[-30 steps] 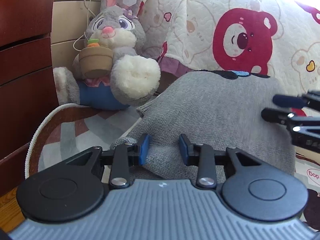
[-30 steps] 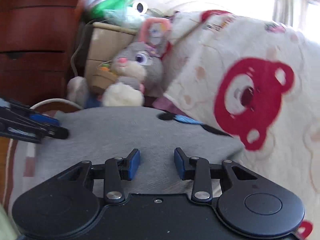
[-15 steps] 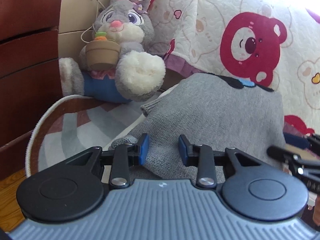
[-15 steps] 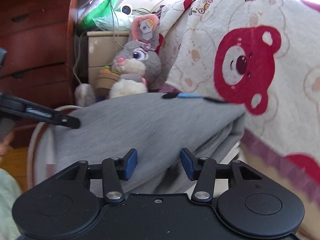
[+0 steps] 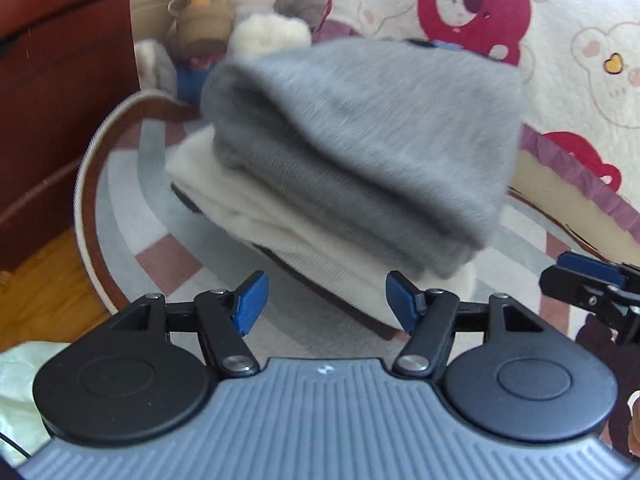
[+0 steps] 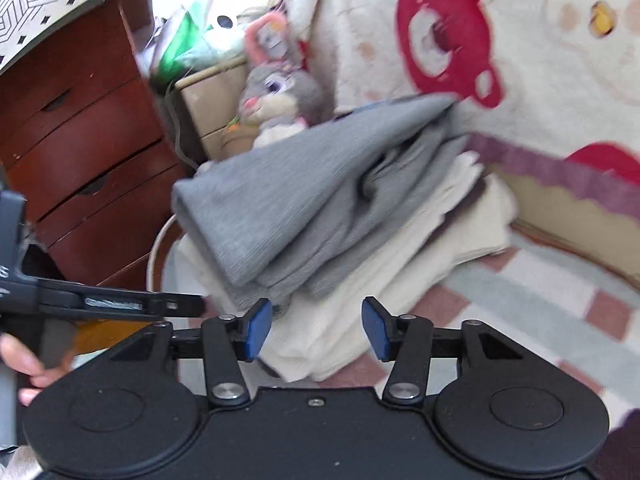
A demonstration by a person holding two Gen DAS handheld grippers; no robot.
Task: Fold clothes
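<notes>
Where fingers (image 5: pixel 250 304) pinched it before, grey sweater (image 5: pixel 360 152) free.

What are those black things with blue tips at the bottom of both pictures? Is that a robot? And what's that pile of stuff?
It's not a robot. A person holds a grabbing tool, a claw, in each hand, and each one has a camera looking out over its two blue tips. One picture is from the left claw, the other from the right claw. Both are opening, with nothing between the tips. In front of them a folded grey sweater lies on top of folded cream clothes, on a striped rug. Behind sit a plush bunny and a bear-print blanket.
</notes>
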